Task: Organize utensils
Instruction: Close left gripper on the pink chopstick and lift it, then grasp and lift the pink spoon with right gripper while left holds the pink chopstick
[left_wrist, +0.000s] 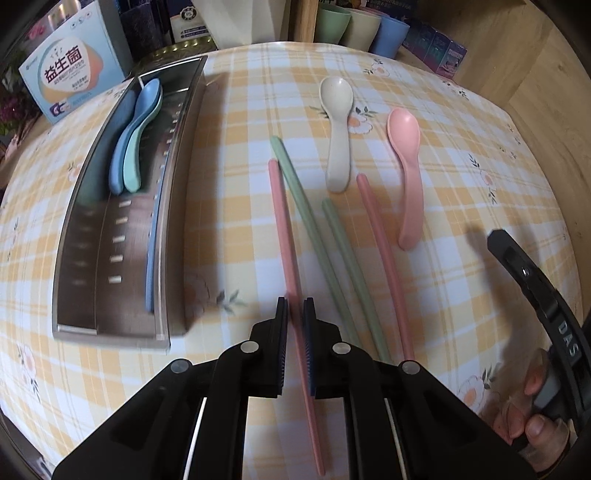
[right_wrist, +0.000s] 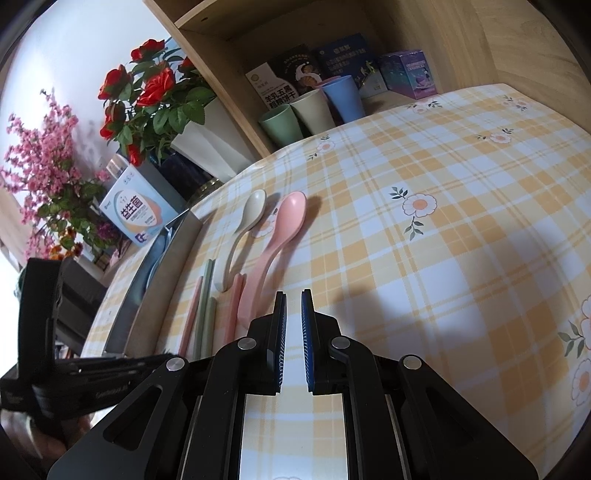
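Four chopsticks lie loose on the checked surface (left_wrist: 461, 206), two pink and two green, and the left claw (left_wrist: 294, 308) is clamped on the leftmost pink chopstick (left_wrist: 280, 229), its black fingers (left_wrist: 282, 321) pressed against the stick from both sides while the stick runs out ahead and back beneath the claw. Just right of it the long green chopstick (left_wrist: 299, 192) slants across, then the shorter-looking green chopstick (left_wrist: 345, 254), then the second pink chopstick (left_wrist: 380, 240). Beyond their tips, the cream spoon (left_wrist: 336, 129) and the pink spoon (left_wrist: 408, 166) rest bowl-up, side by side but apart. Off to the left sits the metal tray (left_wrist: 184, 192), and inside it a blue spoon (left_wrist: 127, 136) and a mint spoon (left_wrist: 142, 144) are nested together near the far end, with what looks like a blue stick (left_wrist: 149, 269) along the tray's inner right wall. Over on the right wrist view, the right claw (right_wrist: 293, 306) hangs above bare cloth, just right of the pink spoon's handle, its pads drawn close together with nothing between them. A hand (left_wrist: 532, 417) grips the other tool's handle at the lower right of the left view. Pastel cups (right_wrist: 314, 107) stand in the wooden shelf behind.
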